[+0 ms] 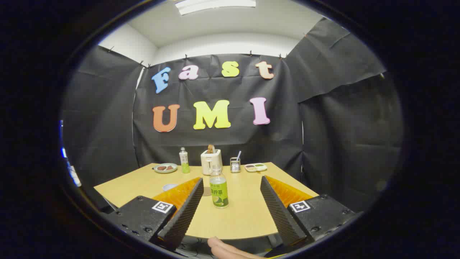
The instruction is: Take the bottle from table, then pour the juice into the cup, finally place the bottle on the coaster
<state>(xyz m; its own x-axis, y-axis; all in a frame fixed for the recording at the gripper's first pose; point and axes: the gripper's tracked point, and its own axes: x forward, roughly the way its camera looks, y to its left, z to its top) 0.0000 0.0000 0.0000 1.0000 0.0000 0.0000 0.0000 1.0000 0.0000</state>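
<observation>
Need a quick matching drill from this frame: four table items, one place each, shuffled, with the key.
Things:
1. green-label bottle
2. toaster
3. plate
4. cup

Places:
A. at the table's far edge, left of the small far bottle
B. between the open fingers of the hand-held gripper, nearer the left one
C. just beyond the left finger's tip
D. behind the green-label bottle, near the wall

Pairs: 1-B, 2-D, 3-A, 4-C

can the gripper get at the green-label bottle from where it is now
Probably yes: the gripper has its jaws wide open, the green-label bottle stands upright between them on the table, and nothing sits in the way.
</observation>
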